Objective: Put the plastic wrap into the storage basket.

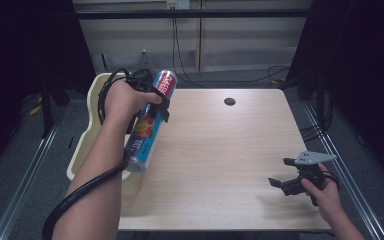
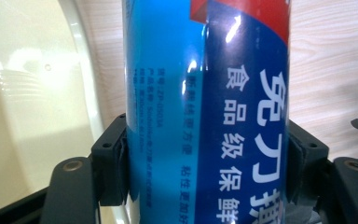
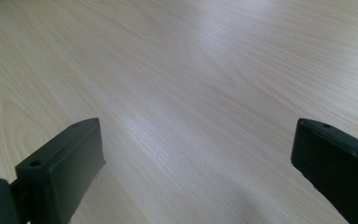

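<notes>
A long blue tube of cling wrap (image 1: 150, 122) with a red top and white lettering is held in the air over the table's left edge, tilted. My left gripper (image 1: 156, 100) is shut on it near its upper half. In the left gripper view both black pads press the tube (image 2: 207, 121) from either side. My right gripper (image 1: 280, 172) rests low near the table's front right, open, with nothing between its jaws. The right gripper view has bare wood between its two jaws.
A cream plastic bin (image 1: 97, 100) stands off the table's left side, below the tube. The light wood table (image 1: 220, 150) has a round cable hole (image 1: 229, 101) at the back. Cables lie on the floor behind.
</notes>
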Tool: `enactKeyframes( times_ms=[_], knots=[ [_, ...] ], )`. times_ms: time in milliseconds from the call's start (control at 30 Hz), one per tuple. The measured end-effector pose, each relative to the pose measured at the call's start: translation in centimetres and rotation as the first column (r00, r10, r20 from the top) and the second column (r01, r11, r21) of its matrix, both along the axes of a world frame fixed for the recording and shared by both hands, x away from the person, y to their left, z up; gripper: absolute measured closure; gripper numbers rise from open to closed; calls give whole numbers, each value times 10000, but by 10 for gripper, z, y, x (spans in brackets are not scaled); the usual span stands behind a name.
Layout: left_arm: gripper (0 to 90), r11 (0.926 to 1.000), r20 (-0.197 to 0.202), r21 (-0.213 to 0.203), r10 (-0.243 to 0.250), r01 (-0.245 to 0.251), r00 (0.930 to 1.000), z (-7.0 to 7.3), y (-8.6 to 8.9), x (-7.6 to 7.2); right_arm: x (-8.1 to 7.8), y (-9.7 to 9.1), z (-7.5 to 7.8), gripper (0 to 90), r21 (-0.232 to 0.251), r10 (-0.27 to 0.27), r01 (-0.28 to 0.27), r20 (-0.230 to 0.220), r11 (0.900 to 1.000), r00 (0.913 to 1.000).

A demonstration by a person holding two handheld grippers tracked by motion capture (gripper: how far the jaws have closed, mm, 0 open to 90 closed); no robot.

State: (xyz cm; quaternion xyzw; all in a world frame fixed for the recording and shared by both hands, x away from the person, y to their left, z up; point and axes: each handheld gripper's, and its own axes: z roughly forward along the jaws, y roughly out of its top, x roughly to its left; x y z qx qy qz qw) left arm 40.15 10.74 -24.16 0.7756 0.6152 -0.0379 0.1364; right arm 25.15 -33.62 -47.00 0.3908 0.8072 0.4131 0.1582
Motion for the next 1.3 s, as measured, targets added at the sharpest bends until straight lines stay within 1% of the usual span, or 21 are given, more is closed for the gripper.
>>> enactKeyframes(
  times_ms=[100, 267, 333, 400, 567, 600, 633, 800, 867, 900, 967, 1067, 1133, 1233, 1300],
  knots=[
    [322, 10000, -9, -24, 60, -60, 10000, 2, 3, 0, 0, 0, 0, 20, -20, -56, 56, 38, 10000, 10000],
    [322, 10000, 29, 53, 73, -73, 10000, 4, 7, -1, 0, 0, 0, 20, -18, 24, -24, 47, 10000, 10000],
    [322, 9999, 6, -32, 120, -120, 9999, 5, 10, -1, 0, 0, 0, 20, -21, -11, 12, 48, 10000, 10000],
    [322, 9999, 32, 55, 139, -139, 9999, 6, 11, -2, 0, 0, 0, 19, -23, -69, 69, 49, 10000, 10000],
    [322, 9997, 8, -13, 245, -244, 9997, 8, 17, -3, 0, 0, 0, 19, -36, -105, 105, 55, 9999, 9999],
    [322, 9997, 8, -13, 245, -244, 9997, 8, 17, -3, 0, -1, 0, 20, -25, -31, 31, 20, 10000, 10000],
    [322, 9996, 46, 58, 275, -275, 9996, 9, 19, -3, 0, 0, 0, 20, -42, -73, 74, 94, 10000, 9999],
    [322, 9993, 29, 113, 358, -358, 9994, 8, 26, -4, 0, 0, 1, 20, 13, -114, 114, 26, 9999, 9999],
    [322, 9992, -52, 72, 404, -404, 9992, 8, 28, -5, -1, -1, 1, 20, -6, -165, 165, 45, 9999, 9999],
    [322, 9990, -6, 50, 450, -450, 9990, 7, 28, -6, 0, -1, 1, 19, 46, -107, 106, 61, 9999, 9999],
    [322, 9990, 5, 74, 442, -442, 9990, 7, 30, -6, -1, -1, 1, 20, 28, -168, 168, 38, 9999, 9999],
    [322, 9986, -54, 54, 526, -526, 9986, 8, 35, -7, -1, 0, 0, 20, -48, -124, 125, 65, 9999, 9999],
    [322, 9983, 54, 153, 554, -554, 9985, 9, 39, -8, -1, 0, 1, 20, -29, -120, 120, 60, 9999, 9999],
    [322, 9977, 53, 114, 667, -668, 9978, 9, 43, -9, 0, 0, 1, 19, -36, -161, 161, 64, 9999, 9999],
    [322, 9972, 63, 133, 731, -732, 9973, 9, 45, -10, 0, 0, 0, 20, -27, -87, 87, 36, 10000, 10000]
  ],
)
